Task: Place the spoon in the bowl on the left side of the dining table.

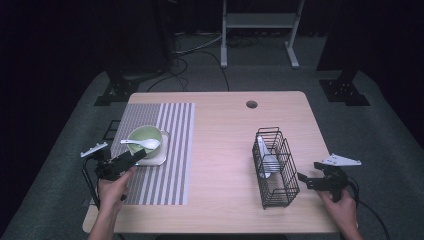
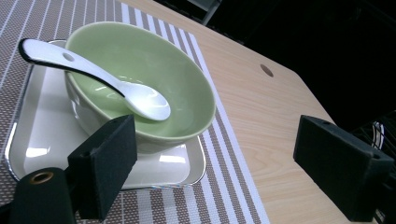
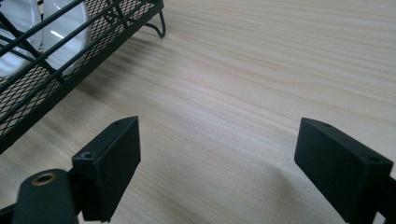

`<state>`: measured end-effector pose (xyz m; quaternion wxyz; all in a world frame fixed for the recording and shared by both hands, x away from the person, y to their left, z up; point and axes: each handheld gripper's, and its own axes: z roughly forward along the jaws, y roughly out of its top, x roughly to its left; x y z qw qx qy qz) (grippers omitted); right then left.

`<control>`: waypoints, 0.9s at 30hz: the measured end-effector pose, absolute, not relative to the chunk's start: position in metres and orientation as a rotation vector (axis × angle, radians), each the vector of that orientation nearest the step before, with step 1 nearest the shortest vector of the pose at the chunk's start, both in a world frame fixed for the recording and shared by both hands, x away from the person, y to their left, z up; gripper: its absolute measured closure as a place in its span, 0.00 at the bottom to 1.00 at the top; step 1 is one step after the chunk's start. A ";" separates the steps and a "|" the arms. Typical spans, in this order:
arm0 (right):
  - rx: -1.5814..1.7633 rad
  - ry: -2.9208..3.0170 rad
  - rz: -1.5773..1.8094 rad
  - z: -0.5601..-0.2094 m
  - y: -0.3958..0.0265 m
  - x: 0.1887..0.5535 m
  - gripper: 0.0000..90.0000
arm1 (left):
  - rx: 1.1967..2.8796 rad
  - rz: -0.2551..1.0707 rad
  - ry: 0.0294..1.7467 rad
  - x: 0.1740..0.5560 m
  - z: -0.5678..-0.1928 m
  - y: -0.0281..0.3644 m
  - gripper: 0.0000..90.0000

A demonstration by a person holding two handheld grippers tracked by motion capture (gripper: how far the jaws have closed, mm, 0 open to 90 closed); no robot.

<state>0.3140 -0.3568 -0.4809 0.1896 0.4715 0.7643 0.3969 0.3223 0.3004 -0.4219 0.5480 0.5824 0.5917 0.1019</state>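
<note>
Left tongs (image 1: 136,157) apart, level beside green bowl (image 1: 145,137) holding white spoon (image 1: 142,144); right tongs (image 1: 310,179) apart, low over table (image 1: 225,140).

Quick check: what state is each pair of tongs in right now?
Left tongs: open, holding nothing, beside the green bowl.
Right tongs: open, holding nothing, beside the wire basket.

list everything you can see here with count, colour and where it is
bowl: 1, pale green, on the tray
spoon: 1, white, resting in the bowl, handle over its rim
tray: 1, white, on the placemat
placemat: 1, grey-and-white striped, table's left side
wire basket: 1, black, table's right side
white utensils: about 2, inside the basket
table: 1, light wood
left gripper: 1, black, open, beside the tray
right gripper: 1, black, open, right of the basket
</note>
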 end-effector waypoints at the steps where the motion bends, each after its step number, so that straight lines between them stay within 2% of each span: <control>1: 1.327 2.148 1.116 -0.481 -0.357 0.314 0.15 | 1.386 0.240 1.398 0.322 -0.422 0.299 0.14; 27: 1.325 2.147 1.119 -0.481 -0.357 0.314 0.15 | 1.490 0.198 1.350 0.319 -0.428 0.262 0.11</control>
